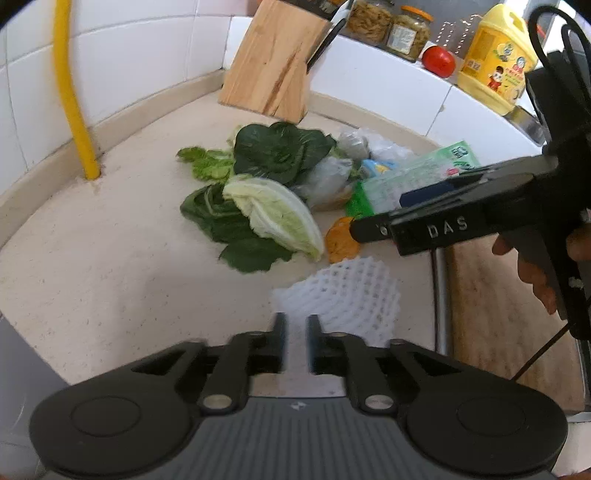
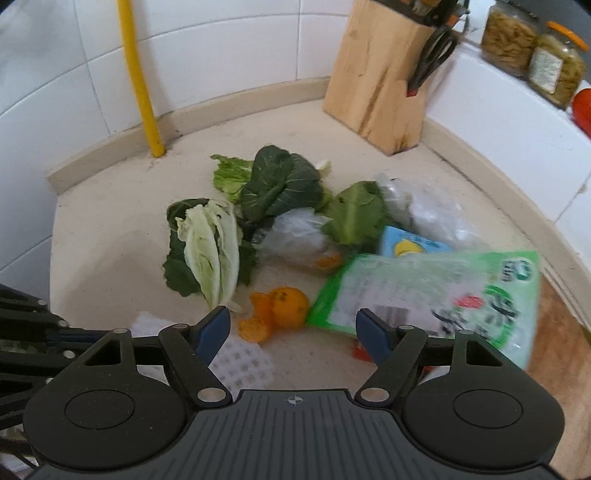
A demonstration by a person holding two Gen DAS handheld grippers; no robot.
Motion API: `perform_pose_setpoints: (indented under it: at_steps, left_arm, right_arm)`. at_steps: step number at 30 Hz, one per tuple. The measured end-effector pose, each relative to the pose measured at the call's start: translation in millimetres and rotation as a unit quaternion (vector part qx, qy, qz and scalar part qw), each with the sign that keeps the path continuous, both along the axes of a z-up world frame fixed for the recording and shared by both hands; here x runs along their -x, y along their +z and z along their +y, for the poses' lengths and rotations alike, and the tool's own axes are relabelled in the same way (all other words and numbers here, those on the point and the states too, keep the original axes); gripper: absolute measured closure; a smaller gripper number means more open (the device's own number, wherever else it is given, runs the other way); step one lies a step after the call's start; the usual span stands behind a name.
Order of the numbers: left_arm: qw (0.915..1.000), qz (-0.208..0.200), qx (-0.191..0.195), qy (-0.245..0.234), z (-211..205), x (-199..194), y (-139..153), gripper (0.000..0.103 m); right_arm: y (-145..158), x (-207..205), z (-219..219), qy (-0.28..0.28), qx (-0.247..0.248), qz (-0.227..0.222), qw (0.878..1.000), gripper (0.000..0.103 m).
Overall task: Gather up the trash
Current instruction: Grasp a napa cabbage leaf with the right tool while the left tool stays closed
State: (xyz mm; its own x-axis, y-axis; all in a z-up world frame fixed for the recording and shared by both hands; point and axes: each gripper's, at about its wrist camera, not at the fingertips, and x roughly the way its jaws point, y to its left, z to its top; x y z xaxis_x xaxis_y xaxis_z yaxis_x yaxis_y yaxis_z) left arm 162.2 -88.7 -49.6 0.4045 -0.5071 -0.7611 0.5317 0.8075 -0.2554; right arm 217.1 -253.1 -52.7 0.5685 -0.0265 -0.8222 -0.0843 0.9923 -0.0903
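We look down on a pale speckled stone bench (image 2: pixel 110 229) set into a corner of white wall tiles (image 2: pixel 229 48), a yellow pipe (image 2: pixel 142 85) rising from the bench at the back.

Nearest us, the left tongs (image 1: pixel 296 320) stand with a narrow gap between their dark fingers and grip nothing; a white foam fruit net (image 1: pixel 347 295) lies flat on the bench just beyond and to the right of the tips.

The right tongs (image 2: pixel 293 319) are spread wide and empty. Orange citrus peel (image 2: pixel 277 312) lies just ahead of them, between the blue pads (image 2: pixel 214 325), and a green-and-white plastic food packet (image 2: pixel 424 295) lies just past the right pad.

Beyond the peel lies the rest of the heap: a pale green cabbage leaf (image 2: pixel 212 254) resting on dark green leaves (image 2: pixel 280 184), crumpled clear plastic bags (image 2: pixel 428 210) and a blue-and-yellow wrapper (image 2: pixel 406 245).

Farther back a light wooden knife block (image 2: pixel 376 85) stands upright in the corner. On the white ledge behind it stand glass jars of pickles (image 1: pixel 391 27), a red tomato (image 1: pixel 438 61) and a yellow plastic oil jug (image 1: pixel 496 59).
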Motion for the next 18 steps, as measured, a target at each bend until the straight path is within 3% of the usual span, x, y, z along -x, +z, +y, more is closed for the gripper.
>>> perform_pose_setpoints:
  at_steps: [1,4,6,9,12,13,14,15,16,17,18]
  left_arm:
    - [1.0,0.006,0.002,-0.005,-1.0,-0.5,-1.6,0.064]
    - [0.9997,0.0,0.008,-0.021,-9.1,4.5,-2.4,0.046]
    - [0.9994,-0.009,-0.003,-0.034,-17.9,7.4,-4.0,0.041]
    - [0.9988,-0.021,-0.023,-0.039,-27.8,8.5,-8.8,0.041]
    - [0.9987,-0.019,-0.035,-0.033,-33.5,7.0,-16.2,0.049]
    - [0.9989,-0.019,-0.031,-0.03,-32.9,7.2,-16.0,0.055]
    - [0.9991,-0.019,-0.027,-0.028,-31.1,7.1,-14.4,0.059]
    - [0.9992,-0.018,-0.024,-0.026,-28.9,6.8,-12.6,0.069]
    - [0.9993,-0.019,-0.023,-0.021,-26.0,5.9,-10.5,0.097]
    - [0.9995,-0.01,-0.023,-0.018,-23.4,3.2,-10.2,0.103]
    - [0.9998,0.003,-0.015,-0.013,-19.4,0.1,-10.6,0.103]
  right_arm:
    - [-1.8,-2.7,1.3,0.003,-0.001,0.0,1.0,0.022]
    - [-5.1,-11.9,6.3,0.016,-0.006,0.004,1.0,0.021]
    - [-7.3,-20.8,12.7,0.033,-0.011,0.003,0.999,0.02]
    - [-12.4,-35.2,18.9,0.044,-0.026,0.008,0.999,0.018]
    - [-22.6,-49.4,22.6,0.048,-0.038,0.018,0.998,0.019]
    - [-26.4,-52.7,23.8,0.047,-0.038,0.023,0.998,0.024]
    - [-30.9,-56.1,24.4,0.046,-0.039,0.032,0.998,0.039]
    - [-35.2,-58.7,24.3,0.046,-0.048,0.046,0.997,0.05]
    - [-38.5,-60.3,22.2,0.043,-0.064,0.059,0.995,0.075]
    - [-39.2,-59.7,19.5,0.037,-0.075,0.063,0.994,0.083]
    - [-38.3,-56.5,18.0,0.031,-0.079,0.059,0.995,0.083]
